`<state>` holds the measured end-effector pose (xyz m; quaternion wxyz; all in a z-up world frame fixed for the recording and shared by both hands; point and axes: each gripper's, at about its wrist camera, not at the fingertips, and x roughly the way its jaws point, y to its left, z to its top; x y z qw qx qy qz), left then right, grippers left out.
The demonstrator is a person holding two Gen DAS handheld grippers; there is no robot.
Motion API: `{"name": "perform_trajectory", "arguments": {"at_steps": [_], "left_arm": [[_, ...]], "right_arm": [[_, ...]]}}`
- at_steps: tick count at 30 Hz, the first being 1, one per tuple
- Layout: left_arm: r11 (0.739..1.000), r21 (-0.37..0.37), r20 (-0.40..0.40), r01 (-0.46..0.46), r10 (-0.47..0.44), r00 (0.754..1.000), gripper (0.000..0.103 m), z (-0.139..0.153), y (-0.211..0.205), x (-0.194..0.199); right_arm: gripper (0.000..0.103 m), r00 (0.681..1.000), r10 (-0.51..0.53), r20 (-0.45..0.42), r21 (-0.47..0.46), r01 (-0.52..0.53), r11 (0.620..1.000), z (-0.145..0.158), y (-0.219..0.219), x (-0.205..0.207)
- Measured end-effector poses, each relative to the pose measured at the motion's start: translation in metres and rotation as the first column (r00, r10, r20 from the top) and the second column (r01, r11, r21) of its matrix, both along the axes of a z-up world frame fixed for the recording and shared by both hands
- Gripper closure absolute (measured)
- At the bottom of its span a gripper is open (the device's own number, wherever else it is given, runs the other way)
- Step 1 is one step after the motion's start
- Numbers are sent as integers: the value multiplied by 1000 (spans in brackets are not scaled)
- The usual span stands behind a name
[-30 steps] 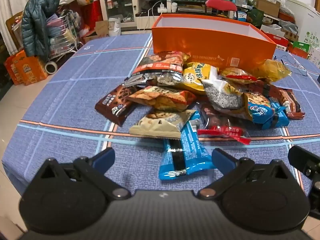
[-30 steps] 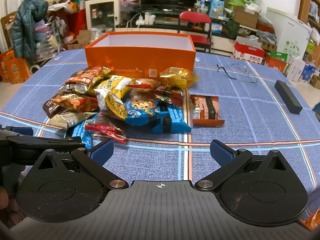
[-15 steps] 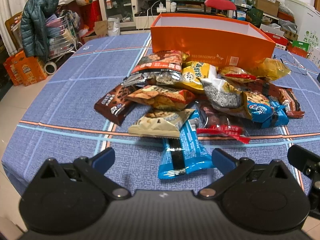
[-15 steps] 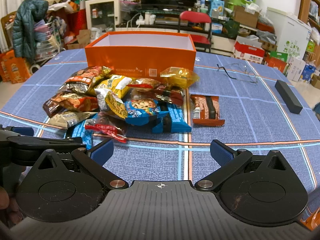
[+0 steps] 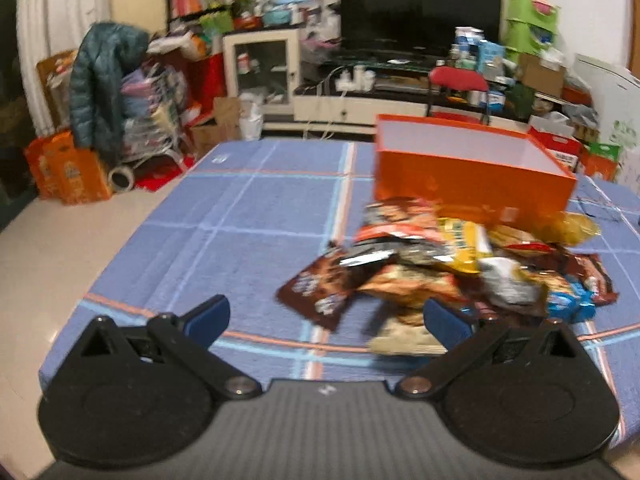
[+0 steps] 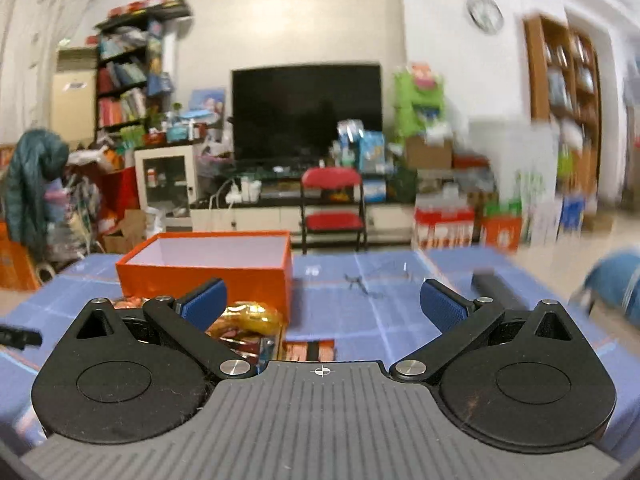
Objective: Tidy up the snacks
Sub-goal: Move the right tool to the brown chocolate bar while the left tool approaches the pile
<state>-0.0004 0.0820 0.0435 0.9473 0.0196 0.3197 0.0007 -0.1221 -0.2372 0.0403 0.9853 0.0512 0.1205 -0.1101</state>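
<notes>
Where snacks [image 5: 452, 256] pile, blue checked tablecloth [image 5: 248, 216], orange box [image 5: 472, 172], cluttered room.

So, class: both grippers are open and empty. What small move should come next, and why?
Probably ease the left gripper rightward and down onto the brown packet at the near edge of the pile; the orange box looks empty, and both grippers hold nothing.
</notes>
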Motion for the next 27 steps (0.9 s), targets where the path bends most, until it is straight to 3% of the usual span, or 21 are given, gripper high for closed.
{"name": "perform_trajectory", "arguments": {"at_steps": [3,7,11,16,19,24,27], "left_arm": [[998,-34,-28,-46,46,999,1,-5,24,4],[998,-48,-14,-38,38,999,1,1,41,10],[1000,16,34,1,-1,999,1,13,50,24],[997,-75,13,16,-15,1000,1,6,60,46],[996,-83,-14,32,-33,999,1,-4,51,50],[985,-156,-69,74,-85,994,1,-20,37,49],[980,-165,-60,110,-121,991,1,-21,22,48]], "right_arm": [[8,999,35,-7,76,-35,997,-4,-5,5],[7,997,64,33,-36,-62,997,-9,10,8],[7,993,112,-21,-94,-114,989,-11,28,24],[8,986,158,-46,-97,-162,982,-13,35,42],[8,988,146,-53,-112,-151,982,-18,32,54],[8,986,110,-122,-14,-112,994,-34,22,70],[8,985,108,-133,51,-102,993,-37,17,71]]}}
